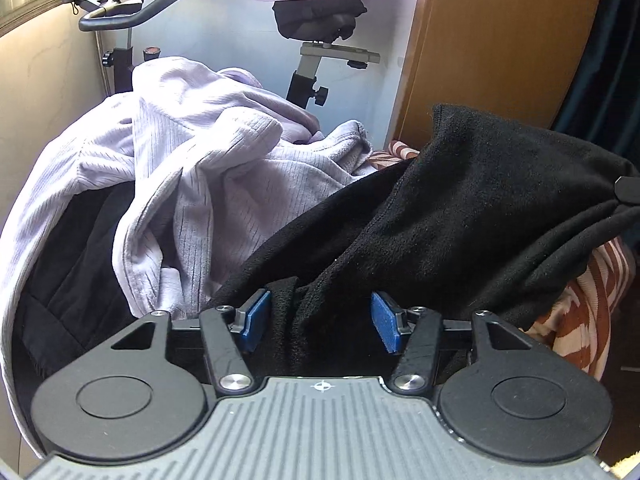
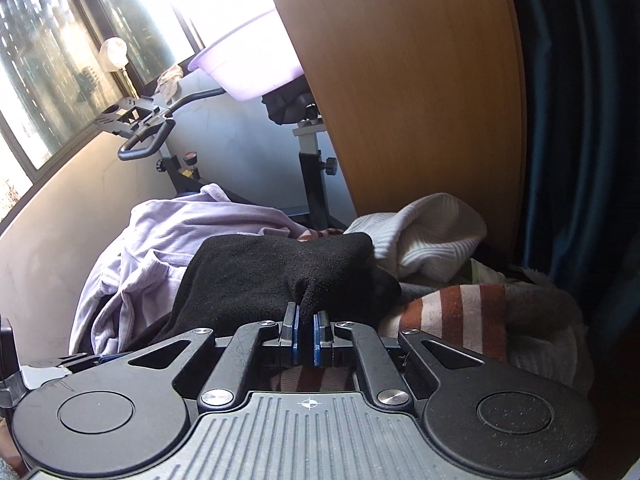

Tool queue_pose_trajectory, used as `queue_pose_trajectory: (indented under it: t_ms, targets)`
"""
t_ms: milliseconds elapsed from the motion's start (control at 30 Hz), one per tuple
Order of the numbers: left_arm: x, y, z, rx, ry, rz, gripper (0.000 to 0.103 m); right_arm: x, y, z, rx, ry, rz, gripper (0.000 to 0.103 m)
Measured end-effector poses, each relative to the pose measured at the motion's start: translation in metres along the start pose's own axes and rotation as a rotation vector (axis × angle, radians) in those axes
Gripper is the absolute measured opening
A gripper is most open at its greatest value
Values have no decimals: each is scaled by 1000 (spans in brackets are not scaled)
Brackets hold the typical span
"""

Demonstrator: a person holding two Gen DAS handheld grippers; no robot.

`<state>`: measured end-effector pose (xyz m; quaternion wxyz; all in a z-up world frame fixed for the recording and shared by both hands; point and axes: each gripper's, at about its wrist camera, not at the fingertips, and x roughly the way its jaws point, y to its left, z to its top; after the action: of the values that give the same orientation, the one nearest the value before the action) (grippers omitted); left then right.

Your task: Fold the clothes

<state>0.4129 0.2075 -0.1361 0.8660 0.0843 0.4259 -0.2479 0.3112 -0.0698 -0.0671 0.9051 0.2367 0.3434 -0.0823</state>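
Right tool (image 2: 306, 326) clamped — black fleece (image 2: 280, 268), pinched

The left claw (image 1: 320, 320) is held wide open, its blue pads (image 1: 256, 316) spread apart. The right claw (image 2: 306, 330) is closed, pads nearly together, pinching black cloth (image 2: 280, 268).

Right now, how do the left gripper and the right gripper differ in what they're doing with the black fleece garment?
The left gripper is open, its blue pads set wide apart with the black fleece garment bunched loosely between them; the right gripper is shut, its pads pinching a tuck of that garment. The left sits at a broad stretch of fabric, the right at a small pulled-up peak. Both have blue pads and meet the same garment, beside the lilac ribbed garment.
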Motion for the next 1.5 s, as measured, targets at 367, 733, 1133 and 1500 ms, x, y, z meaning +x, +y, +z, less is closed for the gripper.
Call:
queue_pose_trajectory:
  t_ms: [367, 733, 1133, 1500]
  targets:
    - [-27, 6, -15, 9, -28, 1, 7, 18, 19, 9, -70, 32, -100, 50]
    - [-45, 6, -24, 2, -49, -49, 7, 41, 73, 32, -207, 7, -18, 67]
    - [-61, 8, -39, 7, -61, -175, 7, 100, 96, 17, -349, 158, -92, 39]
    - [-82, 62, -37, -51, -27, -201, 70, 25, 54, 17, -169, 23, 42, 4]
